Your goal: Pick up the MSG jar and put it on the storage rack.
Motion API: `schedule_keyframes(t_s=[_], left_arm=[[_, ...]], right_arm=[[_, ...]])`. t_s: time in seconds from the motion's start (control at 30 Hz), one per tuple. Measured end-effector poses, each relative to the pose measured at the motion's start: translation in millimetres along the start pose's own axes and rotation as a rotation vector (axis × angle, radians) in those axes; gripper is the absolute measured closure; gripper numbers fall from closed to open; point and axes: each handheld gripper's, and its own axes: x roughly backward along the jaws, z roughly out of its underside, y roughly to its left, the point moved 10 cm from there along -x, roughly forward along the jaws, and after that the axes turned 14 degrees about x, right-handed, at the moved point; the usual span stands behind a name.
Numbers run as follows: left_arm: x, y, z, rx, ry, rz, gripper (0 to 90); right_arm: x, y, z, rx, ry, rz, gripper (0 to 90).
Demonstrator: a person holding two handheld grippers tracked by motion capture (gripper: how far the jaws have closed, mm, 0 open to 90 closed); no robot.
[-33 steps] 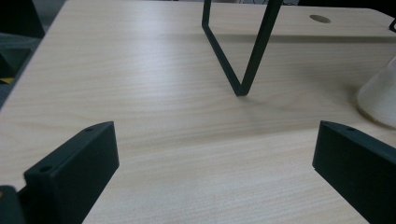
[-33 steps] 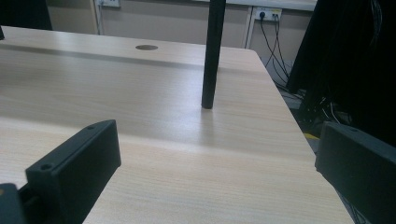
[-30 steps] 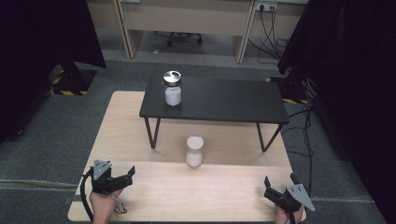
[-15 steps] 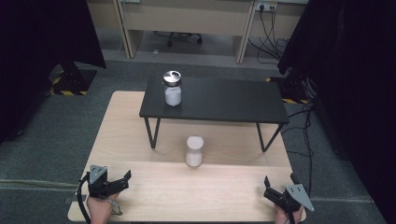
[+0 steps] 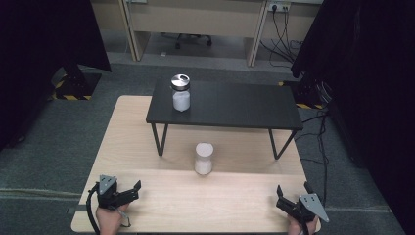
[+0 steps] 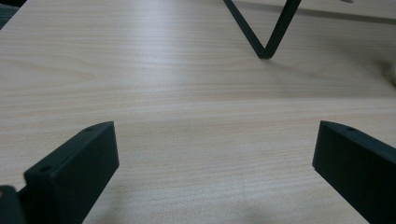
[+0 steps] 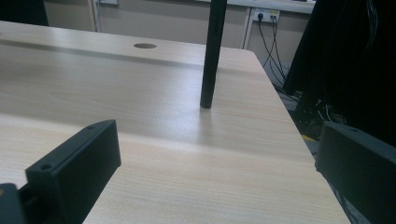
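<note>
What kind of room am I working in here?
Likely an office or lab recording bay: black curtains on both sides, grey carpet floor, desks with wall sockets and cables behind the wooden table.

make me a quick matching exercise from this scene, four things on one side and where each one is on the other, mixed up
Things:
1. jar with the metal lid
2. white jar
3. left gripper
4. right gripper

Places:
A. on the wooden table, in front of the small black table
B. near corner of the wooden table, at the left of the high view
C. on top of the small black table, at its left end
D. near corner of the wooden table, at the right of the high view

Pairs: 1-C, 2-A, 3-B, 4-D
</note>
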Motion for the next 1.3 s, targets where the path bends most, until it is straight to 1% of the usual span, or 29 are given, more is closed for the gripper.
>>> schedule_keyframes(t_s=[0.1, 0.2, 0.3, 0.43, 0.5, 0.57, 0.63, 0.7, 0.83, 0.93, 0.97, 1.0, 1.13, 1.2, 1.3], left_arm=[[1.0, 0.2, 1.6, 0.000, -0.016, -0.003, 0.0], [2.0, -1.1, 3.3, -0.016, -0.029, -0.008, 0.0], [1.8, -2.3, 3.8, -0.029, -0.029, -0.014, 0.0], [2.4, -2.2, 4.4, -0.028, -0.036, -0.015, 0.0], [2.2, -2.0, 4.3, -0.027, -0.033, -0.010, 0.0], [1.9, -3.1, 4.5, -0.043, -0.025, -0.006, 0.0], [1.4, -5.1, 5.1, -0.056, -0.021, -0.011, 0.0], [1.4, -6.1, 5.7, -0.068, -0.024, -0.013, 0.0], [1.8, -5.2, 5.5, -0.071, -0.025, -0.007, 0.0], [2.4, -2.6, 5.1, -0.059, -0.031, 0.015, 0.0], [2.8, -1.7, 5.1, -0.065, -0.029, 0.030, 0.0], [2.6, -1.3, 5.0, -0.071, -0.023, 0.046, 0.0], [1.8, -4.6, 6.1, -0.113, -0.014, 0.045, 0.0], [1.9, -5.2, 6.5, -0.116, -0.017, 0.041, 0.0], [2.1, -5.0, 6.6, -0.113, -0.019, 0.040, 0.0]], right_arm=[[-0.8, 0.5, -0.6, 0.009, 0.007, -0.003, 0.3], [-1.3, 0.2, -1.0, 0.004, 0.013, -0.005, 0.4], [-1.3, -1.2, -1.0, -0.016, 0.013, -0.005, 0.3], [-2.4, -3.9, -3.1, -0.042, 0.012, -0.020, 0.3], [-2.5, -4.5, -4.6, -0.040, 0.005, -0.029, 0.3], [-2.8, -3.3, -6.9, -0.033, -0.001, -0.035, 0.3], [-3.8, -0.9, -9.7, -0.022, -0.017, -0.063, 0.3], [-5.9, 3.0, -13.3, 0.005, -0.026, -0.091, 0.4], [-11.6, 11.9, -20.1, 0.034, -0.048, -0.161, 0.4], [-16.0, 18.8, -25.2, 0.052, -0.058, -0.215, 0.3], [-17.4, 21.1, -26.6, 0.060, -0.063, -0.230, 0.3], [-18.9, 22.8, -27.6, 0.061, -0.074, -0.252, 0.3], [-25.2, 28.3, -31.7, 0.054, -0.105, -0.318, 0.3], [-28.4, 31.0, -34.1, 0.047, -0.119, -0.345, 0.4], [-32.4, 34.1, -38.4, 0.031, -0.120, -0.375, 0.4]])
